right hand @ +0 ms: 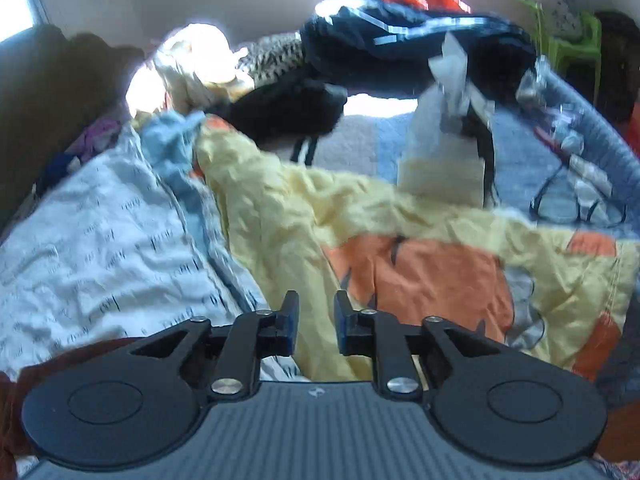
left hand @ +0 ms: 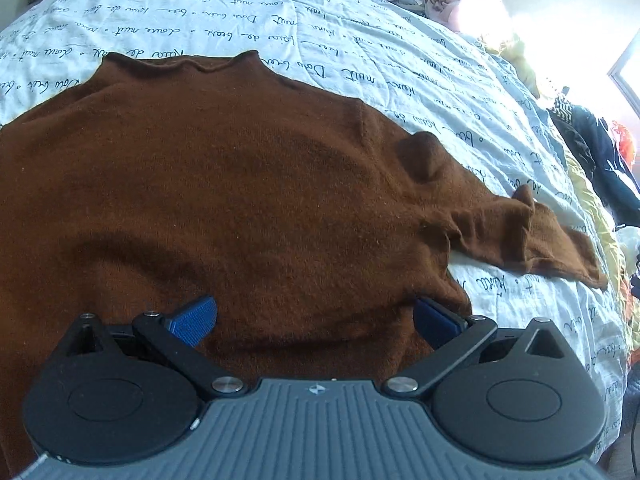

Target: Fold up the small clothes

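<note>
Where script (illegible) covers the sheet [left hand: 400, 60]: brown sweater [left hand: 240, 184], left hand-held gripper [left hand: 314, 320] spread, right hand-held gripper [right hand: 316, 322] narrowly parted, empty.

1. White bedsheet [left hand: 400, 60] with dark handwritten script, spread over the bed.
2. Yellow and orange quilt [right hand: 320, 216], crumpled along the bed's edge.
3. Dark clothes [right hand: 400, 36] heaped beyond the quilt.
4. Green plastic chair [right hand: 576, 36] near the wall.
5. Eyeglasses [right hand: 576, 204] lying on a blue-striped blanket [right hand: 516, 164].
</note>
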Tool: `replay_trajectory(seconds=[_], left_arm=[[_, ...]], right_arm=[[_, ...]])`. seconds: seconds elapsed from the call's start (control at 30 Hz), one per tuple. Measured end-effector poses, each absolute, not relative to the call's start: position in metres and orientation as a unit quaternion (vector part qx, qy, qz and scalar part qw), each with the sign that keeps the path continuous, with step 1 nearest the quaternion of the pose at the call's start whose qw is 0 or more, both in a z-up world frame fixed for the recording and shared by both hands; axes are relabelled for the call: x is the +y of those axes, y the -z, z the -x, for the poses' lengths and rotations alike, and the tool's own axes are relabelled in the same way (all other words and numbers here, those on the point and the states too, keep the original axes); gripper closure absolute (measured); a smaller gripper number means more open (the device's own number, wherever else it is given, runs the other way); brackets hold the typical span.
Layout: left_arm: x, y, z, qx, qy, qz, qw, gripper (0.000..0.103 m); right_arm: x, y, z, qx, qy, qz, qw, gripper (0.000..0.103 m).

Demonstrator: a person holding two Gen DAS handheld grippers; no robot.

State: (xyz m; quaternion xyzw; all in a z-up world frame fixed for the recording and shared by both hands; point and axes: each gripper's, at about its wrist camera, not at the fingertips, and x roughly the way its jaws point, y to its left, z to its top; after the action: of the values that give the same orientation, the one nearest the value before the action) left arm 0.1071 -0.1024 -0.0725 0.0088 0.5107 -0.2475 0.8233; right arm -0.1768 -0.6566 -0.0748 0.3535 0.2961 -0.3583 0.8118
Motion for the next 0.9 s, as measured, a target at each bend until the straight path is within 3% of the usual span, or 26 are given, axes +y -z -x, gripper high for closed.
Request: replay_trajectory(seconds=[0.23, 0.47, 0.77, 0.8, 0.83, 0.9], left_arm=[[-0.100, 0.076, -0.111, 0.515, 0.242, -0.020, 0.822, 0.000], [-0.086, 0.074, -0.104, 0.510, 0.223, -0.036, 0.830, 0.000], [-0.076, 0.070, -0.109, 0.515, 0.212, -0.026, 0.830, 0.000], [-0.077, 0.069, -0.109, 0.515, 0.212, -0.025, 0.830, 0.000], [-0.080, 0.070, -0.109, 0.518, 0.210, -0.026, 0.829, 0.000], [-0.082, 0.070, -0.109, 0.522, 0.207, -0.031, 0.827, 0.000]], right_arm=[[-0.629, 0.113, 0.197, 0.205, 0.218, -0.487, 0.820, 0.080], [-0.645, 0.156, 0.169, 0.232, 0.231, -0.549, 0.769, 0.082], [-0.645, 0.183, 0.183, 0.127, 0.171, -0.640, 0.738, 0.079], [-0.644, 0.184, 0.179, 0.126, 0.169, -0.644, 0.735, 0.080], [-0.644, 0.186, 0.175, 0.129, 0.165, -0.648, 0.732, 0.096], [-0.638, 0.178, 0.170, 0.132, 0.180, -0.624, 0.749, 0.096]])
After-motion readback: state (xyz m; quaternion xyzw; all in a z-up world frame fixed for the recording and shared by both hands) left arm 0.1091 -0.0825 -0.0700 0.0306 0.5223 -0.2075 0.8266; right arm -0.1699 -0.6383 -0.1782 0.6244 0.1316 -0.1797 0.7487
